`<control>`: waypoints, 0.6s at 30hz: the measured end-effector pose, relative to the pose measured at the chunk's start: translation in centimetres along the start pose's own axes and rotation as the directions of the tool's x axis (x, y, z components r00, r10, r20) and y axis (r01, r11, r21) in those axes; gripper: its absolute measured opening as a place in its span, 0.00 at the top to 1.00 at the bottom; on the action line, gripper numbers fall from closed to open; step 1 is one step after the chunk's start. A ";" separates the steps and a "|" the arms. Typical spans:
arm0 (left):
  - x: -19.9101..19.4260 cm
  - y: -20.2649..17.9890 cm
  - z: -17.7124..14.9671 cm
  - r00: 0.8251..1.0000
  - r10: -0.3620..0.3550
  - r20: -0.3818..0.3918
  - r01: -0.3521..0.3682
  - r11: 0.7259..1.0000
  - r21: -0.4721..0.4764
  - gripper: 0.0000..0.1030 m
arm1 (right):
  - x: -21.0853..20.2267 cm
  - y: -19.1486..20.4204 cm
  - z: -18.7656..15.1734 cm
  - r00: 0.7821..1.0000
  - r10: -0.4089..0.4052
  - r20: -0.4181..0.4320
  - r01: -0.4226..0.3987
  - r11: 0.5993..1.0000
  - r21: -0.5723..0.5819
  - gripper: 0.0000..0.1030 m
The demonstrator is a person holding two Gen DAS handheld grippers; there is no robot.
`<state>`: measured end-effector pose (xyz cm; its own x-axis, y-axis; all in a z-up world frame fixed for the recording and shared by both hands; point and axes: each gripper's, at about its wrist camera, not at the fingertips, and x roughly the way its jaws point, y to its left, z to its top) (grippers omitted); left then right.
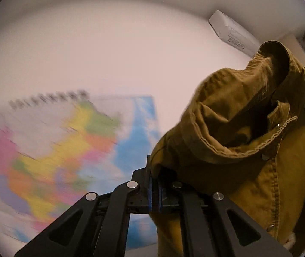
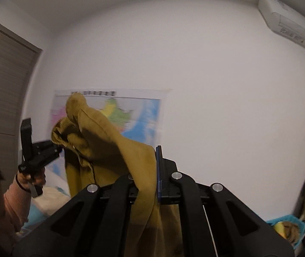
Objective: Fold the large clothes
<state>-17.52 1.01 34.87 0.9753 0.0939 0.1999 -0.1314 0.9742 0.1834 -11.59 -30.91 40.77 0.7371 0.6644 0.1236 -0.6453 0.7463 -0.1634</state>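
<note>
A mustard-yellow button shirt [image 1: 238, 128] is held up in the air between both grippers. My left gripper [image 1: 155, 184] is shut on a bunch of its cloth near the collar, which bulges up to the right. My right gripper [image 2: 155, 167] is shut on another edge of the shirt [image 2: 109, 145], which drapes over its left finger and hangs down. In the right wrist view the left gripper [image 2: 54, 147] shows at the left, held in a hand with a pink sleeve, clamped on the far end of the shirt.
A colourful wall map [image 1: 62, 150] hangs on the white wall ahead; it also shows in the right wrist view [image 2: 135, 111]. An air conditioner [image 2: 291, 21] sits high at the right. A brown door [image 2: 2, 85] is at the left. A blue basket [image 2: 289, 229] stands low right.
</note>
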 end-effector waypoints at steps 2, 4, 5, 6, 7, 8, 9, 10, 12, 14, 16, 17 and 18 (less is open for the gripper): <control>-4.6 1.0 0.8 0.998 0.059 -0.021 -0.058 0.997 0.042 0.97 | -0.6 1.5 -0.6 0.998 0.058 -0.003 -0.058 0.998 0.011 0.98; -7.4 1.9 0.9 0.994 0.101 -0.035 -0.099 0.993 0.066 0.97 | -1.1 3.3 -1.3 0.993 0.122 -0.007 -0.122 0.992 0.019 0.98; -9.5 2.3 1.1 0.989 0.140 -0.048 -0.135 0.987 0.088 0.97 | -1.3 4.2 -1.5 0.989 0.150 -0.006 -0.150 0.988 0.023 0.98; -11.3 2.6 1.3 0.985 0.160 -0.055 -0.154 0.983 0.100 0.97 | -1.6 5.0 -1.6 0.985 0.175 -0.004 -0.175 0.984 0.028 0.98; -12.7 3.5 0.9 0.983 0.176 -0.058 -0.169 0.980 0.108 0.97 | -2.1 6.0 -1.7 0.979 0.206 0.002 -0.206 0.978 0.029 0.98; -13.2 3.9 0.3 0.979 0.197 -0.056 -0.189 0.975 0.120 0.97 | -2.6 6.9 -1.7 0.973 0.230 0.011 -0.230 0.973 0.029 0.98; -14.7 4.4 0.5 0.975 0.216 -0.047 -0.208 0.969 0.133 0.97 | -2.9 7.4 -1.7 0.969 0.246 0.021 -0.246 0.969 0.029 0.98; -15.9 4.7 0.6 0.972 0.231 -0.039 -0.224 0.964 0.146 0.97 | -3.3 8.1 -1.6 0.962 0.269 0.037 -0.270 0.962 0.033 0.98; -17.0 5.1 0.6 0.966 0.255 -0.040 -0.245 0.955 0.169 0.97 | -3.2 8.9 -1.8 0.952 0.301 0.053 -0.304 0.952 0.047 0.98; -17.3 5.7 -0.2 0.961 0.264 -0.085 -0.247 0.953 0.176 0.97 | -1.5 8.9 -2.1 0.947 0.320 0.037 -0.322 0.943 0.081 0.97; -15.2 6.3 -1.4 0.953 0.267 -0.145 -0.237 0.951 0.197 0.97 | 2.5 8.0 -3.8 0.942 0.336 -0.025 -0.328 0.931 0.158 0.96; -13.5 6.9 -2.4 0.943 0.272 -0.192 -0.234 0.952 0.198 0.97 | 4.7 7.7 -4.6 0.940 0.337 -0.060 -0.320 0.928 0.192 0.96; -11.5 7.8 -3.8 0.928 0.275 -0.252 -0.227 0.953 0.202 0.97 | 7.0 7.3 -5.8 0.933 0.345 -0.098 -0.316 0.919 0.235 0.96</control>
<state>-29.14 8.34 30.34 0.9136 0.4065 -0.0071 -0.3826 0.8654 0.3235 -9.93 -21.03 34.80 0.4847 0.8739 -0.0373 -0.8730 0.4860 0.0408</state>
